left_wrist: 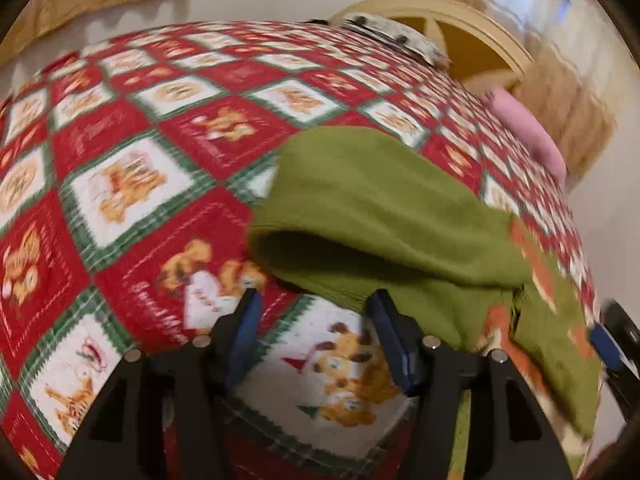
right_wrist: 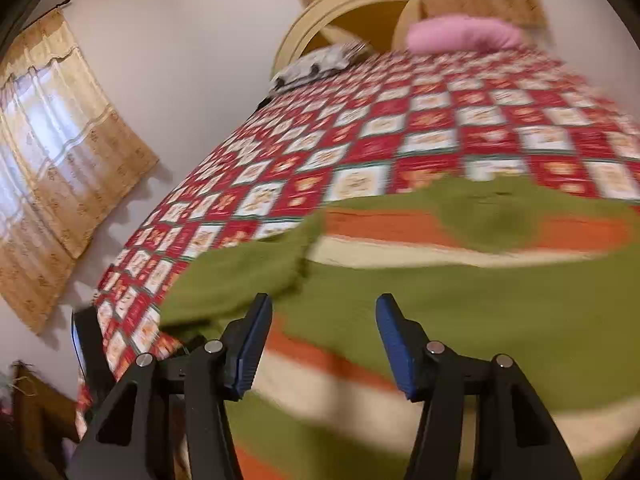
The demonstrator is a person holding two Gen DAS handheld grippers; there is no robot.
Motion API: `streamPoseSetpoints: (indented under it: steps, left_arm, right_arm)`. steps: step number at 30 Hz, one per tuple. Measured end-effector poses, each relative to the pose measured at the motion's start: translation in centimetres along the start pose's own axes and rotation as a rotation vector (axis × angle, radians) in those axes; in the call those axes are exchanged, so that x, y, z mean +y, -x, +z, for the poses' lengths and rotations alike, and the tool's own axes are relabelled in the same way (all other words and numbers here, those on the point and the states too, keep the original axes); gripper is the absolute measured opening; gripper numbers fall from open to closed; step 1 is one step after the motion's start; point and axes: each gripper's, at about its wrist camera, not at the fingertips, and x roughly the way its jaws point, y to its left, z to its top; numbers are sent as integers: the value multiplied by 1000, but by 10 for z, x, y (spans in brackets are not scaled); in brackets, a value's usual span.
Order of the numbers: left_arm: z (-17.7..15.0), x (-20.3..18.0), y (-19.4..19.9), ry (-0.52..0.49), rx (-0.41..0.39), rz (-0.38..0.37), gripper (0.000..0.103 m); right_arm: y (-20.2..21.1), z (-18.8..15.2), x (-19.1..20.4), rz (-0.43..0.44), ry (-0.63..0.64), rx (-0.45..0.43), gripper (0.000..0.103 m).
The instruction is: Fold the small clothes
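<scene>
The left gripper (left_wrist: pixel 316 300) stands released at the lower centre of its view, blue pads apart with only bedspread between them; one pad sits at the hem of the green sweater (left_wrist: pixel 384 208), not pinching it. The right gripper (right_wrist: pixel 324 308), likewise released, hangs above the same sweater, whose orange and cream stripes fill the lower right of its view. The garment lies on the red-and-white patchwork bedspread (left_wrist: pixel 132 184), one green part doubled over toward the middle. A pink pillow (right_wrist: pixel 464 34) lies at the far end, upper right. This looks like the pause between folds; next, each gripper probably needs a fresh edge to pinch and carry across.
</scene>
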Motion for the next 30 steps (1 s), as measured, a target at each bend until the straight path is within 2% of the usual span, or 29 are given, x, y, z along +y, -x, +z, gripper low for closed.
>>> streamPoseSetpoints:
  steps: [2, 6, 7, 8, 9, 11, 13, 19, 22, 26, 28, 30]
  left_arm:
    - [-3, 1, 2, 15, -11, -9, 59]
    - [-8, 1, 3, 23, -16, -11, 59]
    - [-9, 2, 4, 25, -15, -11, 59]
    - [-10, 2, 3, 28, -14, -11, 60]
    - [-7, 3, 3, 31, -12, -15, 60]
    - [-5, 5, 1, 40, -10, -23, 61]
    - [-3, 4, -2, 39, -9, -18, 61]
    - [-2, 4, -3, 32, -6, -12, 62]
    - [-2, 3, -3, 26, -4, -11, 64]
    - [-2, -7, -3, -32, 14, -21, 80]
    - [-3, -16, 4, -78, 3, -15, 81]
    - [-5, -24, 17, -132, -42, -1, 80]
  right_arm:
    - [-31, 9, 12, 31, -3, 37, 55]
    - [-98, 17, 36, -36, 99, 114, 55]
    - [-107, 16, 40, -47, 123, 126, 51]
    - [-112, 14, 44, -56, 159, 123, 37]
    - [-118, 10, 54, -117, 233, 112, 31]
    - [-115, 7, 59, -159, 293, 91, 12]
    - [-100, 10, 60, -150, 283, 44, 10]
    - [-20, 45, 71, -134, 282, -159, 9]
    - [32, 58, 74, -185, 317, -274, 9]
    - [91, 71, 58, -243, 304, -371, 7]
    - [112, 71, 46, -277, 297, -393, 7]
    - [129, 70, 31, -341, 295, -412, 7]
